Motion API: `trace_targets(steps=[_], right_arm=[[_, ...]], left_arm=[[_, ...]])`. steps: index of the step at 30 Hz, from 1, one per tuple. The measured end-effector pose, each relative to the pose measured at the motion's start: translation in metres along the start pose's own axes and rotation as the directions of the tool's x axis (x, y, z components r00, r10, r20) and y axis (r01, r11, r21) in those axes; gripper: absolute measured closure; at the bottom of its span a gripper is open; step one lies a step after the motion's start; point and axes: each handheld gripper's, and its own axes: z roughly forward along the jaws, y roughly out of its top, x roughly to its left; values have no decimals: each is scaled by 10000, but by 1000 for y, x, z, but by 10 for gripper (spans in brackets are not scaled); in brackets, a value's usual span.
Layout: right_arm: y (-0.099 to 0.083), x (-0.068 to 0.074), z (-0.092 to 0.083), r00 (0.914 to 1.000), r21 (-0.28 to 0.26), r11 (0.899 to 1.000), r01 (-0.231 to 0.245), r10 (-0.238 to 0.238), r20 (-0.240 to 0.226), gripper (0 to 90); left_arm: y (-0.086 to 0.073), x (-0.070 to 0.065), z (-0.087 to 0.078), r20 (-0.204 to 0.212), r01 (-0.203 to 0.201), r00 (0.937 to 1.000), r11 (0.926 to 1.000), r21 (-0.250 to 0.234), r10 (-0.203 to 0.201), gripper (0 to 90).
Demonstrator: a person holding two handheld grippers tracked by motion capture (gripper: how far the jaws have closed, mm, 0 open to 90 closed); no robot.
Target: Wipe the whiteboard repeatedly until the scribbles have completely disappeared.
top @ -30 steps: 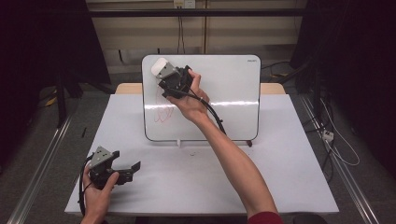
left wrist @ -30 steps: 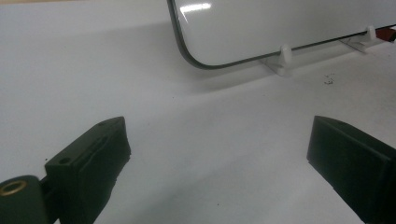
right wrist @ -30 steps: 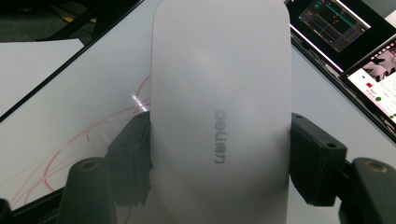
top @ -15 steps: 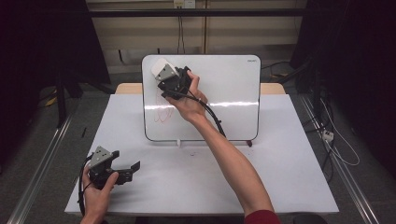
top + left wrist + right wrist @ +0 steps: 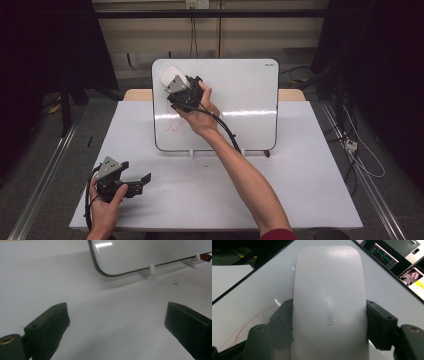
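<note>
Right gripper view: the right gripper [image 5: 329,322] is clamped across the sides of a whiteboard eraser [image 5: 329,297], held against the whiteboard [image 5: 240,100] at upper left. Light, smooth-shelled, probably slippery; mid-body grip suits. Left gripper [image 5: 137,182] rests open, empty.

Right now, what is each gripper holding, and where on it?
The right gripper clamps a white eraser by its two long sides, near its lower half, against the whiteboard. The left gripper is open, holding nothing.
</note>
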Motion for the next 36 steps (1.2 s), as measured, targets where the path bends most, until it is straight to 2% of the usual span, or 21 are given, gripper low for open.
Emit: trace_targets(steps=[10,18,20,23,24,25,27,28,31,32,36], right_arm=[[-14,25,-6,9988,-166,9993,322,-328,-350,316],[-20,31,-11,9971,-241,9986,481,-494,-575,317],[-20,28,-9,9966,-242,9991,359,-376,-739,317],[-19,24,-8,9970,-272,9991,330,-348,-686,316],[-16,18,-7,9980,-227,9996,192,-206,-596,317],[-16,18,-7,9980,-227,9996,192,-206,-596,317],[-11,4,-5,9993,-131,9999,-93,88,-362,316],[-11,4,-5,9993,-131,9999,-93,88,-362,316],[-8,-13,-4,9979,-114,9979,-645,644,-78,317],[-8,-13,-4,9979,-114,9979,-645,644,-78,317],[-6,-28,-5,9952,-90,9953,-963,964,194,317]], left_arm=[[-1,0,0,-157,-38,9999,10000,-50,37,55],[-1,0,0,-124,9,9999,10000,-34,-10,55],[-1,0,0,-94,-30,10000,10000,-38,30,55],[-1,1,-1,-116,-1,9999,10000,-47,1,55],[-1,1,-1,-90,-7,10000,10000,3,7,55],[-1,1,-1,-80,2,10000,10000,5,-2,55],[-1,0,-2,-73,5,10000,10000,16,-5,55],[-1,0,-2,-73,5,10000,10000,16,-5,55],[-1,1,-3,-87,10,10000,10000,14,-10,55],[-1,1,-3,-86,27,10000,10000,1,-27,55],[-2,1,-3,-100,81,9999,10000,-1,-81,55]])
